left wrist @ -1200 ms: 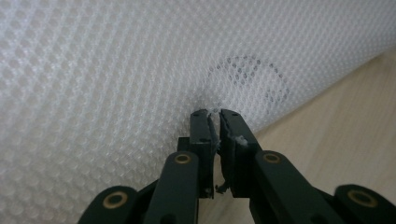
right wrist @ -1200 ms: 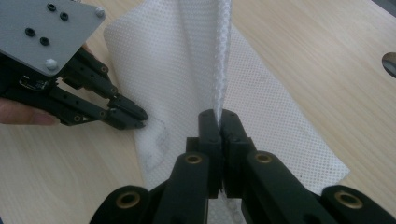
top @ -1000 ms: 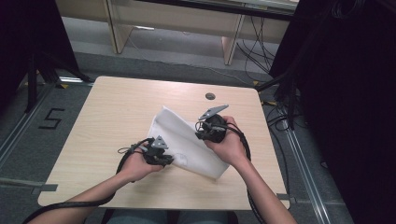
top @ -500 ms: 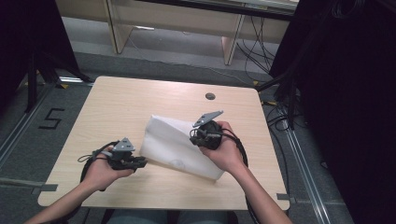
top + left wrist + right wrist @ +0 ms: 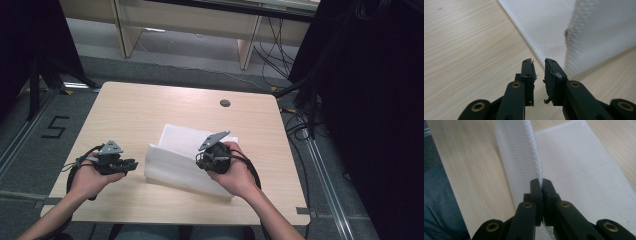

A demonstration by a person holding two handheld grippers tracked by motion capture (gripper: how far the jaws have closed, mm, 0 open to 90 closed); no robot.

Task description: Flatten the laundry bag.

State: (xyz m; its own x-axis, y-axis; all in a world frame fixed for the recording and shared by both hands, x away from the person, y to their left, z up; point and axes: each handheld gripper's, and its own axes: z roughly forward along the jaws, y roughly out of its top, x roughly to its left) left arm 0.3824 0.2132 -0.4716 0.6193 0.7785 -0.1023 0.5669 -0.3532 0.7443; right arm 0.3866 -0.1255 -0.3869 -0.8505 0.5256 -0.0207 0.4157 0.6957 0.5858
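White mesh cloth [image 5: 185, 160], partly folded, lies on the middle of the light wooden desk [image 5: 150, 105], towards its near edge. The right gripper [image 5: 212, 156] has its jaws closed on a raised edge of the cloth; the right gripper view shows that edge [image 5: 534, 152] pinched between the pads, a detail too small to make out from the high view. The left gripper [image 5: 117, 162] sits just left of the cloth, its jaws having just been opening, slightly apart with nothing between them [image 5: 539, 75]. A small round dark grommet [image 5: 225, 103] marks the desk's far side.
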